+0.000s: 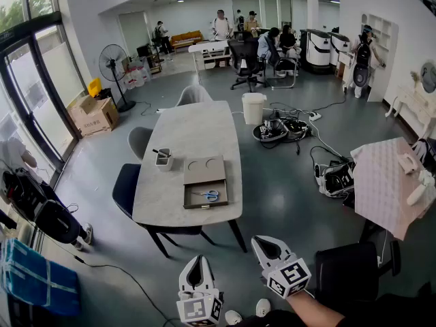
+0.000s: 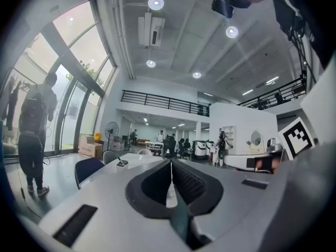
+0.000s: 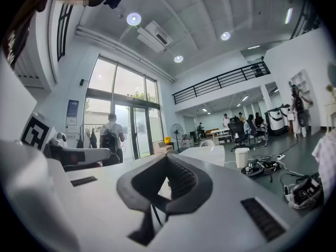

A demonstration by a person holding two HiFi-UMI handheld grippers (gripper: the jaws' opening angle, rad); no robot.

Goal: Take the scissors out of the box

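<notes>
Blue-handled scissors (image 1: 210,195) lie inside an open brown box (image 1: 188,199) near the front end of a long grey table (image 1: 197,128). The box's lid (image 1: 204,170) lies just behind it. My left gripper (image 1: 195,258) and right gripper (image 1: 257,240) are both shut and hold nothing. They hang low in the head view, over the floor and well short of the table. In the left gripper view the left gripper (image 2: 170,163) points at the far table (image 2: 137,161). In the right gripper view the right gripper (image 3: 167,157) points toward the same table (image 3: 210,154).
A small grey cup (image 1: 163,159) with a pen stands left of the lid. Dark chairs (image 1: 127,188) flank the table's left side. A black chair (image 1: 351,271) and a pink-covered table (image 1: 385,182) stand at right. Cables and gear (image 1: 283,129) lie on the floor beyond.
</notes>
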